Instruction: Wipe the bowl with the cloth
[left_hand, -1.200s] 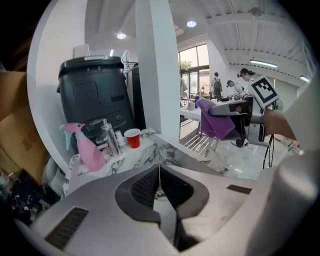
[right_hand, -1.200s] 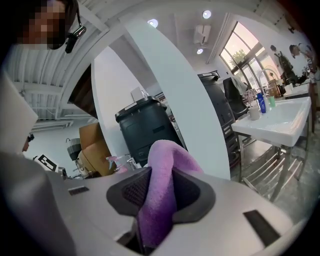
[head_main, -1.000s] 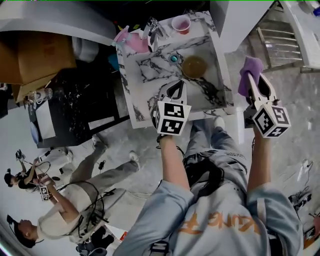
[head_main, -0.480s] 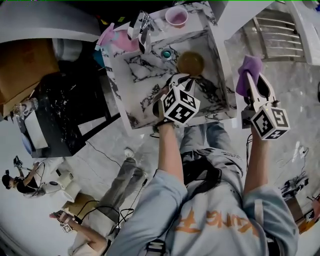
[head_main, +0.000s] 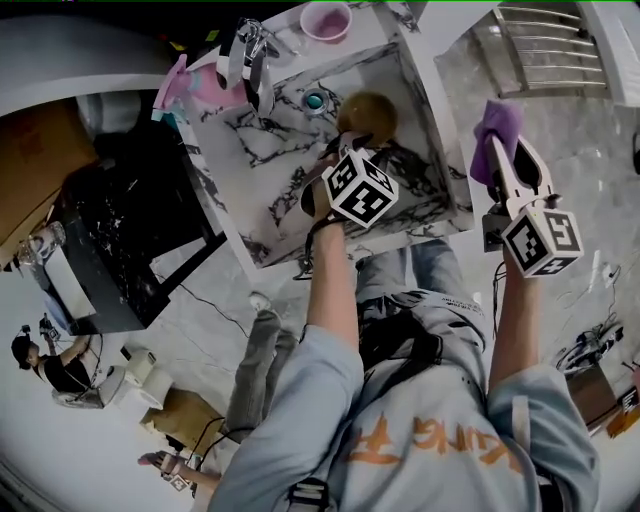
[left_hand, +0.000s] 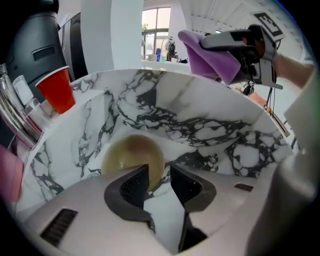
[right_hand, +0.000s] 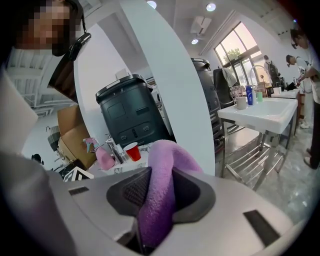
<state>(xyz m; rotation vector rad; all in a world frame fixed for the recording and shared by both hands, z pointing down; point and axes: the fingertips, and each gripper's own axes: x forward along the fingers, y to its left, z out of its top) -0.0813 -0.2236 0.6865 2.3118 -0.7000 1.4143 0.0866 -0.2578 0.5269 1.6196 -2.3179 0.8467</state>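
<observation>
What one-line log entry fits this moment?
left gripper: open, jaws just opening, empty, at bowl in sink | right gripper: shut on cloth, outside sink | wiping: not started

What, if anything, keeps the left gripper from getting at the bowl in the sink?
Probably nothing, so yes: the left gripper, jaws just opened and empty, sits before the bowl in the sink.

left gripper (left_hand: 159, 174) points steeply down, jaws just popped open, nothing gripped between them. right gripper (right_hand: 161, 192) sits higher, clamped on the cloth (right_hand: 167, 152).
</observation>
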